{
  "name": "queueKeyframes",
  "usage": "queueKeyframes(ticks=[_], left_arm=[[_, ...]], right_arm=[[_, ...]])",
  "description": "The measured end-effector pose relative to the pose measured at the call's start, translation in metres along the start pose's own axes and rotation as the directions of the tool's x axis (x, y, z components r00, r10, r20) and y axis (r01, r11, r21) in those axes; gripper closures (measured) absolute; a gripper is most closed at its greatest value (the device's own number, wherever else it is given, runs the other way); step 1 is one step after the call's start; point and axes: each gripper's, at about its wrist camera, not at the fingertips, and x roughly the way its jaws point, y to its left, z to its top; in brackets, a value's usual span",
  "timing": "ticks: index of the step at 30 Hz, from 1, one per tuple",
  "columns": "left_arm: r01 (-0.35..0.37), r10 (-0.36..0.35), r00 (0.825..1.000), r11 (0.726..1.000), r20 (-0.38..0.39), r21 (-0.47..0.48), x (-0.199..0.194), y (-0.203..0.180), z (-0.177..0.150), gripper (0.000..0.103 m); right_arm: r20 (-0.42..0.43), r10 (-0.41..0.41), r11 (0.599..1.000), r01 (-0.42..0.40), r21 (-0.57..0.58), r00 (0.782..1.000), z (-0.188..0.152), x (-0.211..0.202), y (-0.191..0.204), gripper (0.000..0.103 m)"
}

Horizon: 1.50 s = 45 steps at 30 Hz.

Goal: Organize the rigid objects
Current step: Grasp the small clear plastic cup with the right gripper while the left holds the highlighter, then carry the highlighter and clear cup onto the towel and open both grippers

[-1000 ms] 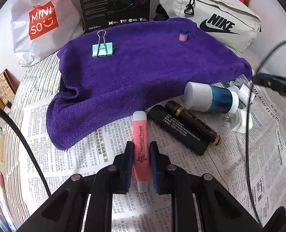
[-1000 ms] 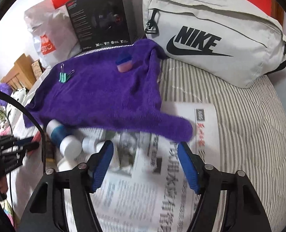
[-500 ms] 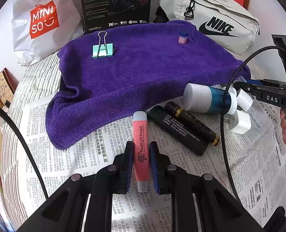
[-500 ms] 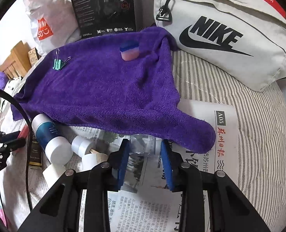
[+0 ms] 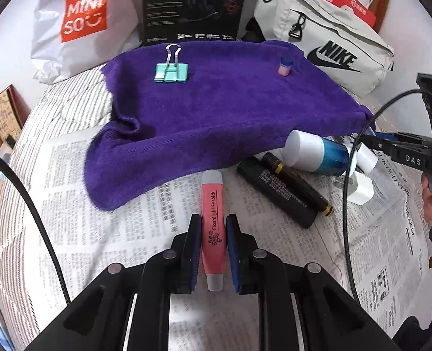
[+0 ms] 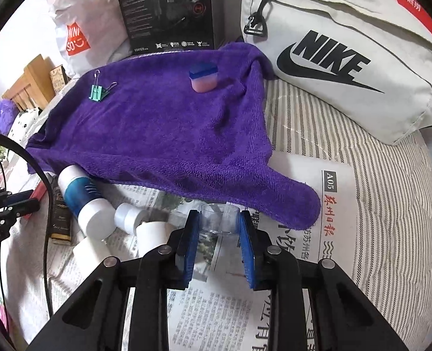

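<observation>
Right gripper [image 6: 219, 228] newly closed on clear cup [image 6: 220, 218], beside purple towel [image 6: 172, 134]

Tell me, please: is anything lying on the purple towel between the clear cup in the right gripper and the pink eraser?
Nothing visible does. The right gripper holds the clear cup at the purple towel's near edge; bare cloth runs up to the pink eraser.

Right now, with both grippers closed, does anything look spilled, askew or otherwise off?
No spill or damage shows. The purple towel is rumpled, its corner drooping over the newspaper right behind the clear cup held in the right gripper. The blue-and-white bottle and white caps lie tipped in a loose pile.
</observation>
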Motion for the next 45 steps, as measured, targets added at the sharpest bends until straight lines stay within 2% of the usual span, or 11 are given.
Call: queueKeyframes(ticks=[17,31,40,45], left_arm=[[0.001,-0.002,0.999,1.0,0.038,0.008,-0.031,0.004,0.005,0.086],[-0.026,0.025,0.997,1.0,0.076,0.017,-0.04,0.022,0.048,0.086],[-0.022,0.022,0.997,1.0,0.07,-0.001,-0.022,0.034,0.081,0.086],[-0.046,0.046,0.997,0.999,0.059,-0.004,-0.009,0.04,0.098,0.086]], right_arm=[[0.051,0.039,0.999,-0.038,-0.014,0.998,0.0,-0.03,0.003,0.076],[0.071,0.065,0.997,-0.062,-0.043,0.995,0.029,-0.029,0.009,0.076],[0.075,0.059,0.995,-0.052,-0.083,0.995,0.063,-0.016,0.01,0.076],[0.065,0.049,0.994,-0.042,-0.102,0.997,0.085,0.001,0.008,0.076]])
